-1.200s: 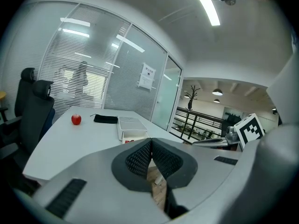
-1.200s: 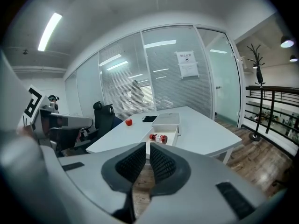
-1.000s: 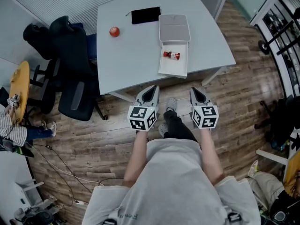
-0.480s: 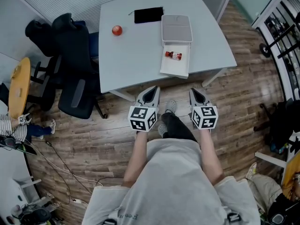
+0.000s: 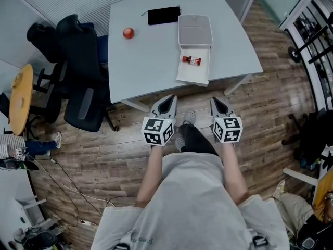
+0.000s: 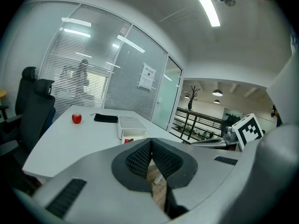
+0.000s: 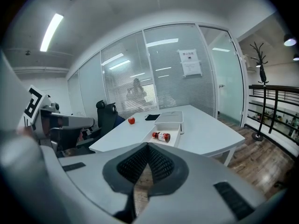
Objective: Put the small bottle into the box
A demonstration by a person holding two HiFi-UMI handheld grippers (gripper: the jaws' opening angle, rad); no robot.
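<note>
The small bottle (image 5: 191,61), with its red label, lies on its side inside the white open half of the box (image 5: 193,77), touching the tray's floor, nearer the grey half (image 5: 194,31) that adjoins it at the far end. Whether that grey part is a lid or a second compartment cannot be told from here. The box sits toward the right side of the white bench (image 5: 145,66); a red apple (image 5: 127,33) and a black pouch (image 5: 163,15) lie well apart from it on the far left part.

Both tools are off the bench, held close to the person's body over the wooden floor. The left tool (image 5: 167,100) is clenched, its ribbed pads meeting with nothing between them. The right tool (image 5: 217,102) is likewise clenched and empty, aimed toward the box.

Judging by how things lie, the placing itself looks done: the bottle is in the box and neither tool touches it. If the grey half is a lid, closing it may be all that remains.
</note>
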